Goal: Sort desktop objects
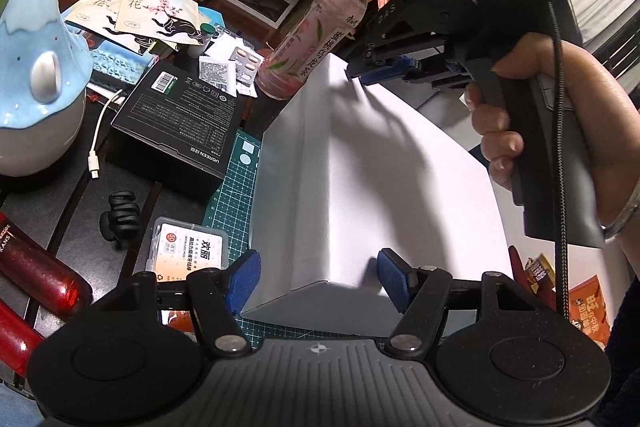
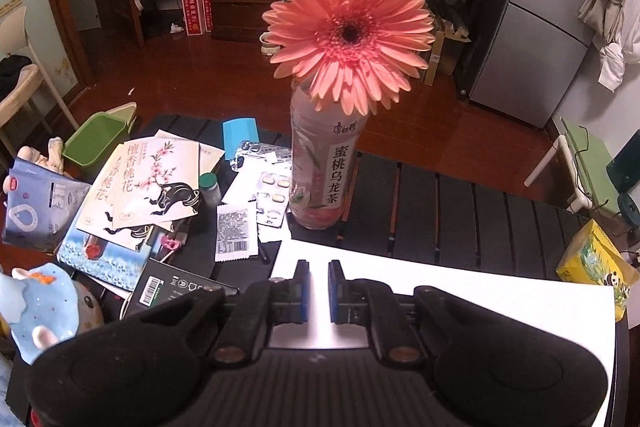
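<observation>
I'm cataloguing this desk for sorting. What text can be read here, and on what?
"蜜桃乌龙茶": label of the bottle holding the flower.
"檀香桃花": printed sachet with a blossom branch.
"UGREEN": side of the black box.
"欢丽" and "50": label of the small clear case.
Barcodes, blister packs, white packet: too small to read.

left wrist: close above near corner of white box (image 1: 360,163), facing along it to the far clutter | right wrist: low over box's far edge (image 2: 440,291), facing flower bottle (image 2: 320,179) | shared: box, bottle (image 1: 304,39), black carton (image 1: 180,115)
</observation>
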`<state>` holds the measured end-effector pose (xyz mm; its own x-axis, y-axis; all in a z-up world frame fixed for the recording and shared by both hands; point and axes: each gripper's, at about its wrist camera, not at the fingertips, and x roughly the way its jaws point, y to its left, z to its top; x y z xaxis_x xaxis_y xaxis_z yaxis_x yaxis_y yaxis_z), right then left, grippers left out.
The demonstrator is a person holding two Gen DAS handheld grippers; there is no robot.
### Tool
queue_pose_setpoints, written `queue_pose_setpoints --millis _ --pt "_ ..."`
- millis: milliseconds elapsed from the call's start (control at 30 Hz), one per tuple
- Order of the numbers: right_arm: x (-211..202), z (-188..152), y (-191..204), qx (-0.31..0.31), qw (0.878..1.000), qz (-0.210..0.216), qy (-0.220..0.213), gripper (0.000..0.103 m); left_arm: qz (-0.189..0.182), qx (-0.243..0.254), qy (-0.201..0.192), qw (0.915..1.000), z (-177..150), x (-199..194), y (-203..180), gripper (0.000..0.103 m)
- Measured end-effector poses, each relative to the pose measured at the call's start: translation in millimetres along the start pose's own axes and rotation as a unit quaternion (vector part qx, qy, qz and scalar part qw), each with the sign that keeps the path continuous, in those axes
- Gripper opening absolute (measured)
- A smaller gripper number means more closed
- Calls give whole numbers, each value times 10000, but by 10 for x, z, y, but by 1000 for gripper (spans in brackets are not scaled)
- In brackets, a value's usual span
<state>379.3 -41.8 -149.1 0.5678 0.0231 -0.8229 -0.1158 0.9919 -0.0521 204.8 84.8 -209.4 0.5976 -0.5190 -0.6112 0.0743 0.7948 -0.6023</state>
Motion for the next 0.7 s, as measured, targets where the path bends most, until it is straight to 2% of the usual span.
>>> queue_pose_setpoints --millis 700 --pt "126 2 7 -70 10000 -8 27 8 -58 -76 -13 10000 16 4 25 66"
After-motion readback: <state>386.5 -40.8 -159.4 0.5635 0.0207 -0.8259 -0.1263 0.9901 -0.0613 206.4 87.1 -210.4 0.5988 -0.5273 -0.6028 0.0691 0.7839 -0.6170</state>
